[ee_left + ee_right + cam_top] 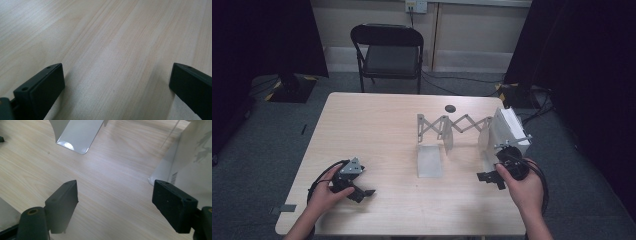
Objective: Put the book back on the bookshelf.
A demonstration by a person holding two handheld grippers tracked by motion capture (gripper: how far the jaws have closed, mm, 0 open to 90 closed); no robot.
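While the person's left hand (324,195) rests the left claw (362,192) low on the wooden table (377,125), its jaws stand spread wide with only bare tabletop between them. The right claw (489,178), gripped by the right hand (524,190), is likewise spread and pinching nothing. Just ahead of it and off to one side stands a white folding rack (462,130) with a scissor-lattice top; one of its flat panels (80,135) lies ahead of the jaws, and a white block (512,131) sits just beside that claw. Beyond the table stands a black chair (389,52).
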